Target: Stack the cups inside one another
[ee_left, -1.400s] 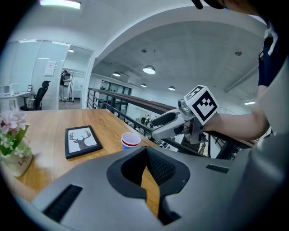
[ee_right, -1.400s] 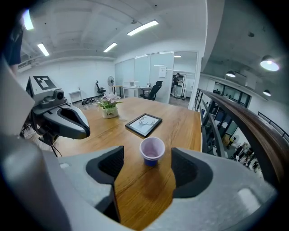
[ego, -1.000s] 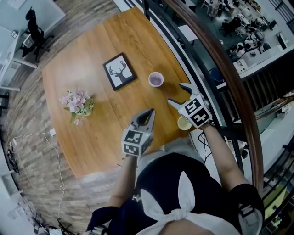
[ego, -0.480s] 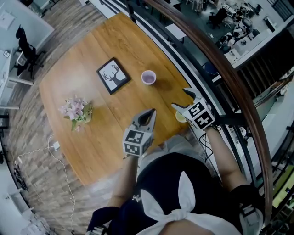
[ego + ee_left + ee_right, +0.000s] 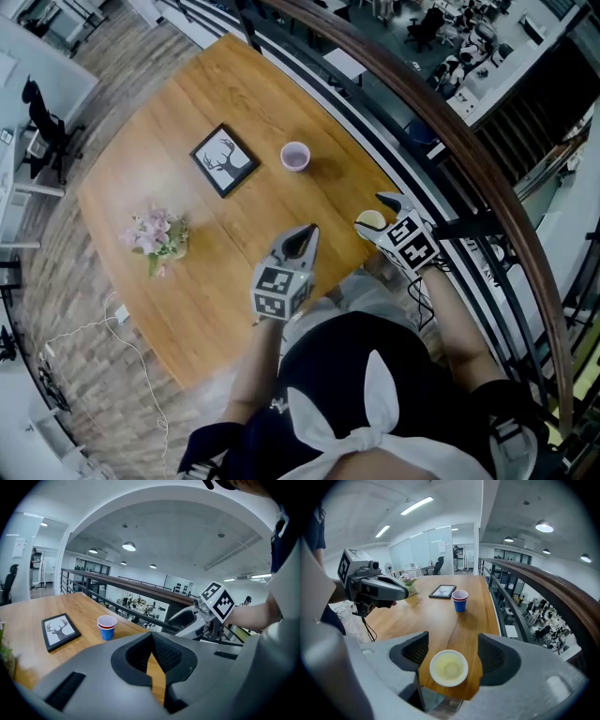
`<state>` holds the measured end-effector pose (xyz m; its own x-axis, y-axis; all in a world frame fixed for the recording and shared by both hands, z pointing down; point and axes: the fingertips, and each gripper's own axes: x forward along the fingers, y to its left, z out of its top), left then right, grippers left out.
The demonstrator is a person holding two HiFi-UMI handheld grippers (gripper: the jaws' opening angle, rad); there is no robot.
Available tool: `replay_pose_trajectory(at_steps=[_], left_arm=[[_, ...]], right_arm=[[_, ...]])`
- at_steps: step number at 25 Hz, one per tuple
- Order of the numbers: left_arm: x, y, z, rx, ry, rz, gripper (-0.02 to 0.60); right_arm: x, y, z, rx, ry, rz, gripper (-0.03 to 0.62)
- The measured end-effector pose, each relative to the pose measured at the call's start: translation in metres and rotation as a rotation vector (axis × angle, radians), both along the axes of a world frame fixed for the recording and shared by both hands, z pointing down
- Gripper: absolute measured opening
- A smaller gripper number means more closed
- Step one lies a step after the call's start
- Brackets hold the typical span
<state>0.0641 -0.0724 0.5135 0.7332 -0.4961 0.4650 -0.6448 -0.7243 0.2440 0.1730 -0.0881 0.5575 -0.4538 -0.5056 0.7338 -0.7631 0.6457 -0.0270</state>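
Note:
A pale yellow cup (image 5: pixel 449 667) stands upright near the table's near edge, between the jaws of my open right gripper (image 5: pixel 452 652); I cannot tell whether they touch it. From above, the yellow cup (image 5: pixel 368 222) sits at the right gripper (image 5: pixel 380 212). Farther along the table stands a blue cup (image 5: pixel 460 601) with a red cup nested in it, also visible as the blue cup (image 5: pixel 107 627) and from above (image 5: pixel 295 156). My left gripper (image 5: pixel 304 234) hovers over the table's near middle, shut on nothing, its jaws (image 5: pixel 151 639) pressed together.
A framed deer picture (image 5: pixel 223 159) lies beyond the blue cup. A small pot of pink flowers (image 5: pixel 157 234) stands at the table's left. A railing with a dark wooden handrail (image 5: pixel 450 122) runs close along the wooden table's (image 5: pixel 187 103) right edge, with a drop beyond.
The right gripper has drawn in over the yellow cup, which now sits between its jaws instead of beside them. The left gripper has held still. The head view has shifted.

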Motion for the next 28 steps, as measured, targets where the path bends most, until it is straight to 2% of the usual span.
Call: replay_pose_trajectory(at_steps=[5, 10, 16, 20, 28], left_arm=[[-0.001, 0.006, 0.001, -0.002, -0.003, 0.024, 0.017], [-0.004, 0.010, 0.001, -0.008, -0.010, 0.030, 0.017], [-0.009, 0.014, 0.005, -0.020, -0.023, 0.028, 0.017], [-0.013, 0.016, 0.008, -0.027, -0.030, 0.025, 0.017], [-0.021, 0.022, 0.006, -0.033, -0.039, 0.006, 0.017]], right_arm=[[-0.001, 0.020, 0.019, -0.078, 0.005, 0.007, 0.347], [0.003, 0.033, 0.033, -0.114, 0.032, 0.022, 0.350], [0.011, 0.038, 0.048, -0.120, 0.076, 0.053, 0.350], [0.004, 0.037, 0.049, -0.109, 0.081, 0.035, 0.350], [0.008, 0.038, 0.056, -0.099, 0.158, 0.019, 0.350]])
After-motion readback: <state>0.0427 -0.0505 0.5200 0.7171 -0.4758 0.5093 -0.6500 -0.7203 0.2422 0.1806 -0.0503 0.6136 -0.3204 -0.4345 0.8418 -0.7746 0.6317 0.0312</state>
